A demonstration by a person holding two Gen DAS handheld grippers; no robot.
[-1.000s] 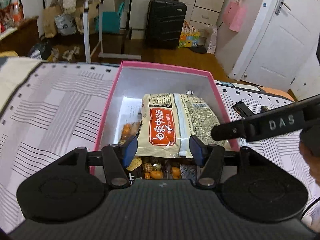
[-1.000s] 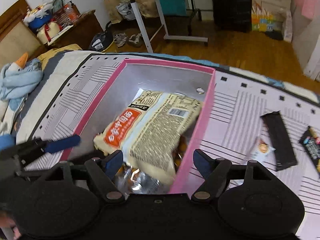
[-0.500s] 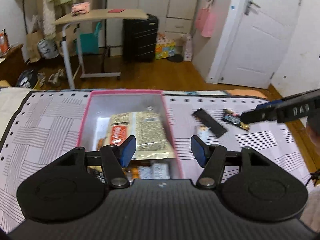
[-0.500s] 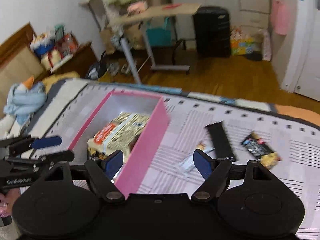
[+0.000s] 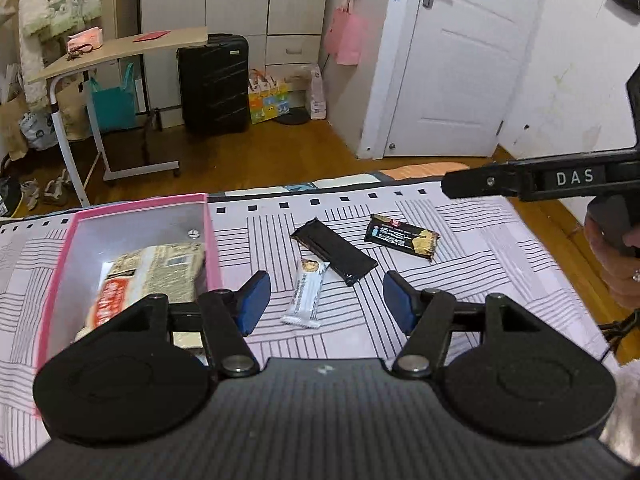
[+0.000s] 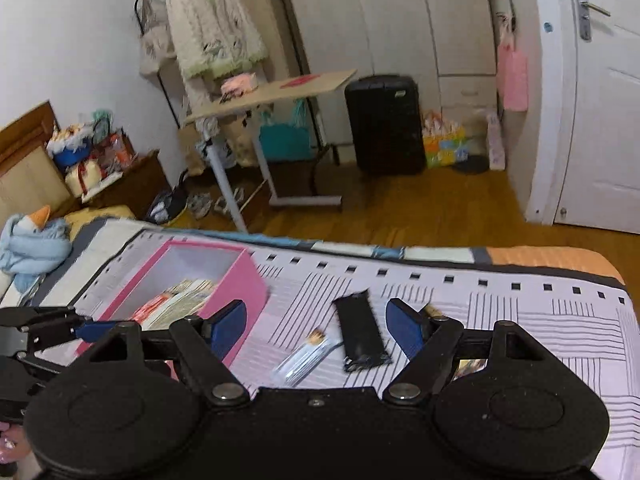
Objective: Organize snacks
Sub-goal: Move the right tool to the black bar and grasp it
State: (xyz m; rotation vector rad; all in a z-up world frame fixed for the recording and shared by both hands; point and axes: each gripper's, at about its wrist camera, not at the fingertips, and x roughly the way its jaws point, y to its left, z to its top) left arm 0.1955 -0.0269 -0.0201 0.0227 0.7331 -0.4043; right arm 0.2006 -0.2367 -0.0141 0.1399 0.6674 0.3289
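While three snacks lie loose on the striped bed cover (image 5: pixel 472 248) to the right of the pink box (image 5: pixel 212 240), your left gripper (image 5: pixel 324 300) hangs over them with its jaws parted and nothing between them; they have just been opening. Nearest to it is the white bar (image 5: pixel 306 294), just ahead and slightly left of centre, its long axis running almost straight away from you, so the jaws already straddle its narrow width. Beside it the black bar (image 5: pixel 334 252) lies slanted, and the dark gold-ended packet (image 5: pixel 402 237) sits farther right. Your right gripper (image 6: pixel 316 326) is also spread and empty, with the black bar (image 6: pixel 362 330) lengthwise between its fingers. The noodle pack (image 5: pixel 156 272) is already in the box.
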